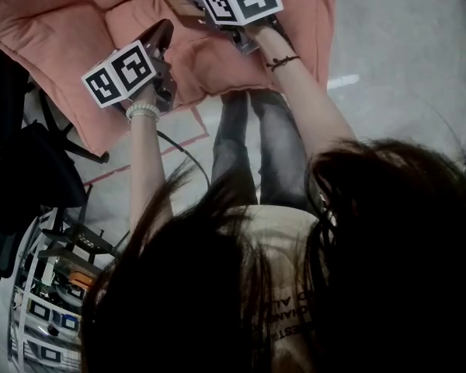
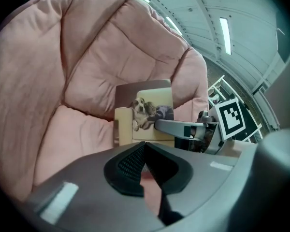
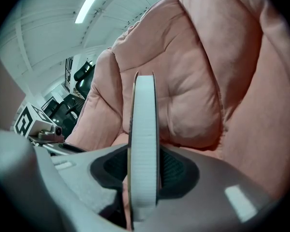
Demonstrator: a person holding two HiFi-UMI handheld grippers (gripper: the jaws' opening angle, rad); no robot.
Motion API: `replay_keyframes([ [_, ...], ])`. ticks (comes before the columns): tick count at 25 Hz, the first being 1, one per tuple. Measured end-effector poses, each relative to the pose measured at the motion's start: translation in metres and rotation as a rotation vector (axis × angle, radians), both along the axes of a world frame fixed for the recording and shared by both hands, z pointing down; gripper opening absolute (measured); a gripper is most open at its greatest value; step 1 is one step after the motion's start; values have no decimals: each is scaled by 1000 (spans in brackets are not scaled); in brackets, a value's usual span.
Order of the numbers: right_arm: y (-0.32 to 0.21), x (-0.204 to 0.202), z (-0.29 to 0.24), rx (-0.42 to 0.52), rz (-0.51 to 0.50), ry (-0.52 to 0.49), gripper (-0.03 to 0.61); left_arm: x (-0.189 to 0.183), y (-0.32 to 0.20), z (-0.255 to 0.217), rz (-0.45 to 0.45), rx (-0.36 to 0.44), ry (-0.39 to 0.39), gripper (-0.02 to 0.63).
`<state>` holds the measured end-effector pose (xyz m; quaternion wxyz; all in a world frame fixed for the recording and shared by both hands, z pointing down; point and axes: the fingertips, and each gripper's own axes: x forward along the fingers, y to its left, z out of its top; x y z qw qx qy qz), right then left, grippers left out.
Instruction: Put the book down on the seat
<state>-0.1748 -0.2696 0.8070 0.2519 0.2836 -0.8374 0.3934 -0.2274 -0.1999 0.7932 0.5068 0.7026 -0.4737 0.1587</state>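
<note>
One pink cushioned seat (image 2: 87,57), deep and quilted, takes up the far side; grey floor (image 1: 388,53) runs near and right of it. One book (image 2: 144,111), cover showing a dog and a child, stands upright in the seat's hollow with the back cushion behind it. Its lower edge is hidden behind the left tongs' body, so I cannot tell whether it touches the cushion. Two tongs, each with one marker cube (image 1: 120,72). Right tongs (image 3: 144,170) are clamped on the book, its pale page edge standing edge-on between the pads. Left tongs (image 2: 144,153) hang near and left of the book, tips together, nothing held, only a sliver of pink showing behind them. The person's two legs (image 1: 252,146) stand between seat and camera. On the floor there are red tape lines (image 1: 182,142) and one black cable (image 1: 188,155). Near left is a rack (image 1: 46,317) hung with square-marker tags, and a dark chair frame (image 1: 15,169) is just beyond it.
</note>
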Motion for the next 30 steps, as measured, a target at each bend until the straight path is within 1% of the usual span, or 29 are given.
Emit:
replay_keyframes([
  [7, -4, 2, -2, -8, 19, 26, 152, 0, 1, -4, 3, -6, 7, 0],
  [11, -7, 8, 2, 11, 54, 70, 153, 4, 5, -1, 11, -19, 15, 0],
  [15, -9, 13, 5, 25, 90, 112, 173, 5, 9, 1, 23, -27, 23, 0],
  [24, -7, 27, 8, 31, 121, 191, 199, 14, 11, -3, 38, -28, 29, 0],
  [30, -8, 34, 4, 59, 157, 225, 247, 19, 12, -8, 42, -21, 32, 0],
])
